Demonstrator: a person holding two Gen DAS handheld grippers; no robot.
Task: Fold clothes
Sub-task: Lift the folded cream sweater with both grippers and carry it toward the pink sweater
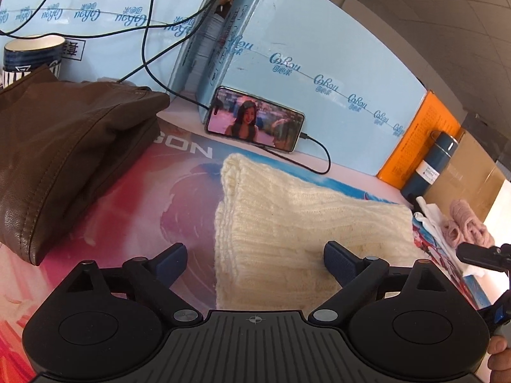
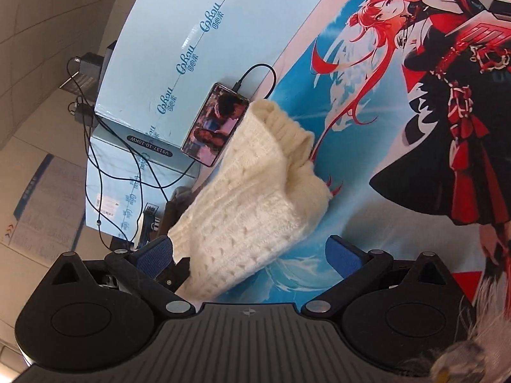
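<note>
A folded cream knit sweater (image 1: 287,220) lies on the printed desk mat (image 1: 134,210). My left gripper (image 1: 255,261) stands open just before its near end, the blue pads apart from the wool on either side. In the right wrist view, strongly rolled, the same cream sweater (image 2: 242,210) reaches toward my right gripper (image 2: 249,253), which is open wide. Its left pad (image 2: 156,252) sits beside the sweater's edge and the right pad (image 2: 341,255) stands off over the mat (image 2: 367,166). Nothing is gripped.
A folded brown leather garment (image 1: 64,159) lies left of the sweater. A phone (image 1: 255,124) playing video leans on light blue boxes (image 1: 319,57), with its cable trailing. A striped cup (image 1: 32,54), a dark flask (image 1: 431,166) and pink yarn (image 1: 463,223) stand around the edges.
</note>
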